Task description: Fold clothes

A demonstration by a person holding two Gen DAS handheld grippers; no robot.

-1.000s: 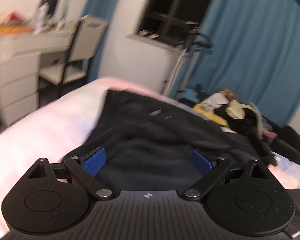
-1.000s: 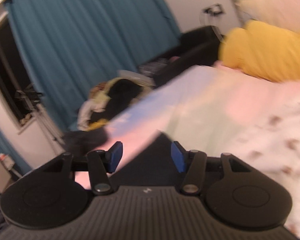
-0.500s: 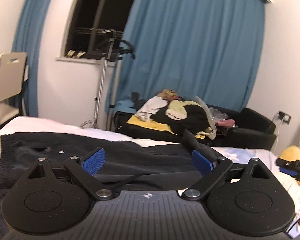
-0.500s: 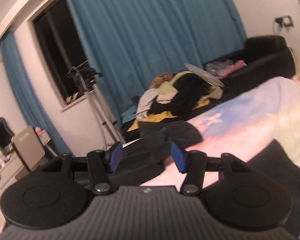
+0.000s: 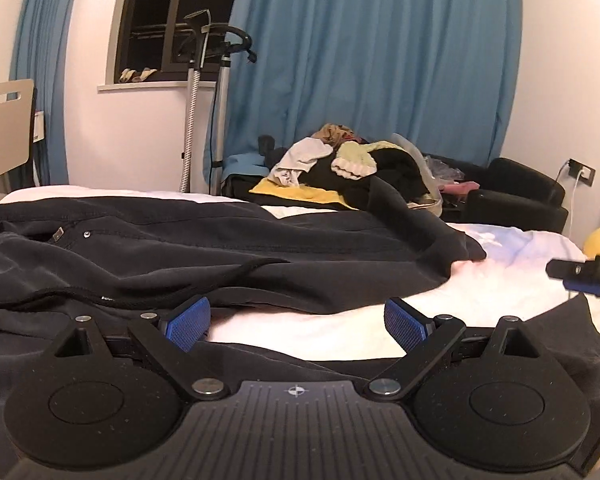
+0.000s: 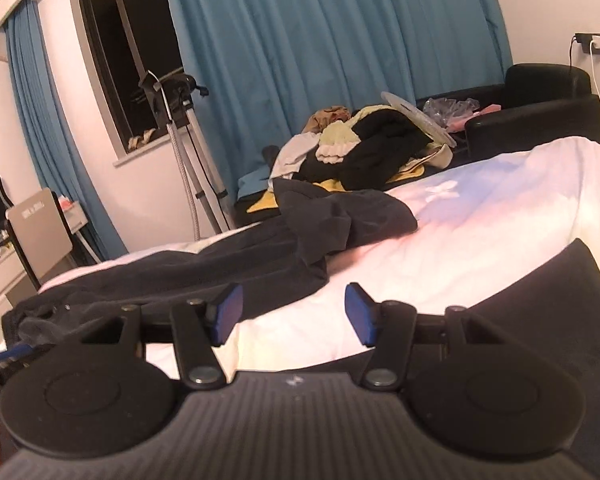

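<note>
Dark trousers (image 5: pixel 220 252) lie spread lengthwise across the bed (image 5: pixel 500 276), waistband and drawcord (image 5: pixel 100 292) at the left of the left wrist view, leg ends bunched toward the far right. Laid flat like this, probably so a fold can start from a smoothed shape; the far leg (image 6: pixel 340 216) is rumpled and doubled on itself, so it likely needs straightening first.

Left gripper (image 5: pixel 298 320): jaws stand wide apart, nothing between the blue pads (image 5: pixel 188 322). It hangs low over the near strip of bare sheet, just beside the trouser edge, not touching cloth as far as I can tell.

Right gripper (image 6: pixel 292 314): jaws apart, roughly mid-width, empty. It points across white sheet toward the bunched leg. Its tip also shows at the right edge of the left wrist view, so the 2 tools sit side by side along the near edge of the bed.

A second dark piece of fabric (image 6: pixel 560 320) lies under and right of the right gripper; cannot tell whether it is another garment or clothing worn by the person.

Surroundings: heap of mixed clothes (image 5: pixel 352 160) on a low black sofa (image 5: pixel 516 188) beyond the bed, blue curtains (image 5: pixel 380 60), dark window, a stand with hose (image 5: pixel 192 100), chair (image 5: pixel 4 120) at far left. Nothing blocks the reach to the trousers; the loose drawcord could snag a pad.
</note>
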